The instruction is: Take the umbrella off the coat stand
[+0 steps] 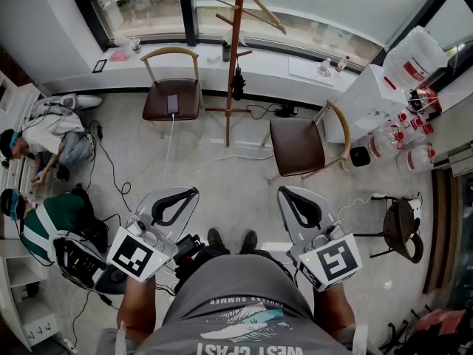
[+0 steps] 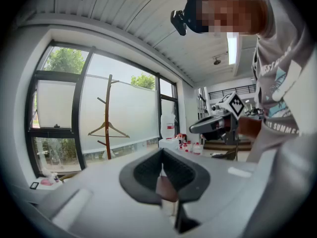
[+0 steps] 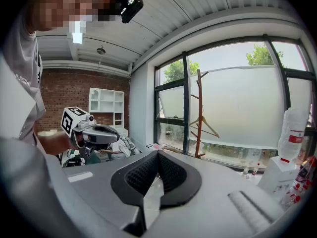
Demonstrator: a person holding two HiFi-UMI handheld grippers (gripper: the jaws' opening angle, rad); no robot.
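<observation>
Head view: my left gripper (image 1: 194, 191) and right gripper (image 1: 281, 192) are clenched, empty, well short of the coat stand (image 1: 233, 58). The dark umbrella (image 1: 238, 84) hangs against its pole.
Left gripper view: jaws together, stand far off.
Right gripper view: same.
Best to step closer and open one gripper before reaching.

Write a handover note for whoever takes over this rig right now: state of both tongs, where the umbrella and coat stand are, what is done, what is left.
Left tongs: shut, empty, held low in front of the person.
Right tongs: shut, empty, beside the left.
Coat stand: by the window, across the floor, well apart from both tongs.
Umbrella: apparently the dark folded thing hanging on the stand's pole.
Done: nothing yet; the umbrella is untouched.
Left: approach the stand, open one pair of tongs, grip the umbrella, lift it off.
</observation>
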